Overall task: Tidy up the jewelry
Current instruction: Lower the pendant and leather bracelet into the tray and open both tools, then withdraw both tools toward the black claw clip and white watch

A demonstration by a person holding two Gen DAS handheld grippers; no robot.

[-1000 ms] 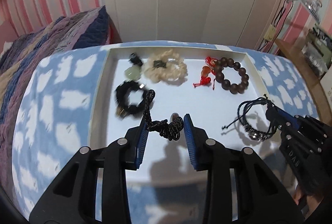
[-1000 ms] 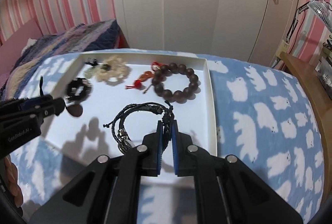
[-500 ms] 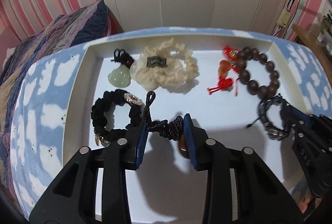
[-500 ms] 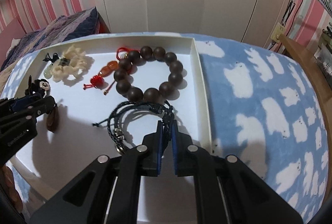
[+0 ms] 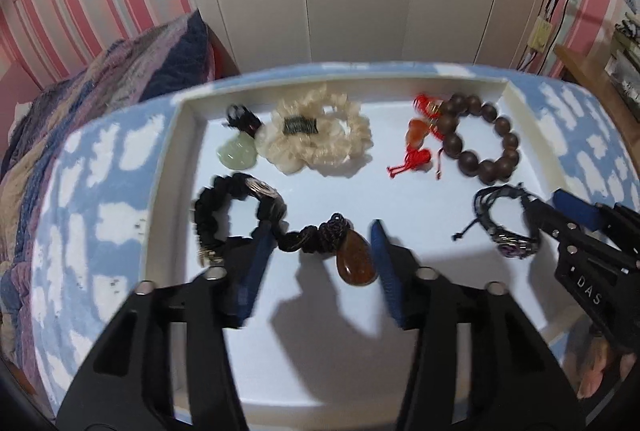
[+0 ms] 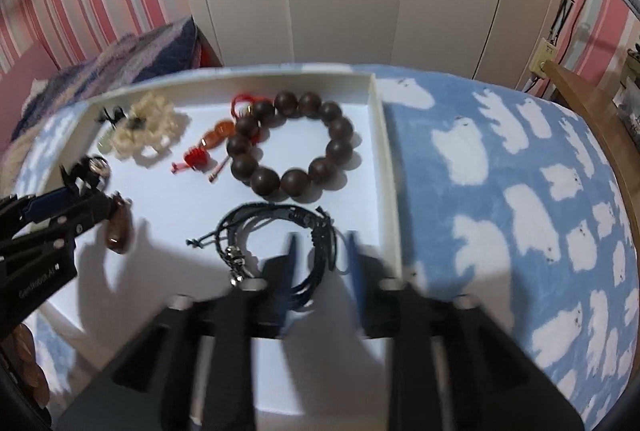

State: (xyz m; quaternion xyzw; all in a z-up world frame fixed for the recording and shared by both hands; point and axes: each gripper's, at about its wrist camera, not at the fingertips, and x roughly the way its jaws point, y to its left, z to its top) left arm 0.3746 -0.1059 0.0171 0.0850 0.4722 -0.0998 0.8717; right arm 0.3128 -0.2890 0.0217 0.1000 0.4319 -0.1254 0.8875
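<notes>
Left view: left tongs (image 5: 320,263) just opened wide, brown stone pendant (image 5: 355,263) lying loose between, w/ 6 other pieces in 1 white tray (image 5: 168,167). Right view: right tongs (image 6: 322,263) just opened, black cord bracelet (image 6: 276,227) loose between. Cloud blanket (image 6: 500,191), pink striped walls (image 6: 100,7).

Amber pendant (image 5: 356,263) and cord bracelet (image 6: 276,231) lie in tray (image 5: 168,191).

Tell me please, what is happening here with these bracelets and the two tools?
A person is arranging jewelry in a shallow white tray with a handheld gripper in each hand. The left gripper has just been opening; the amber teardrop pendant on a black knotted cord lies between its pads, released. The right gripper has also just been opening, and the dark braided cord bracelet lies loose between its fingers. The brown wooden bead bracelet rests behind it.
</notes>
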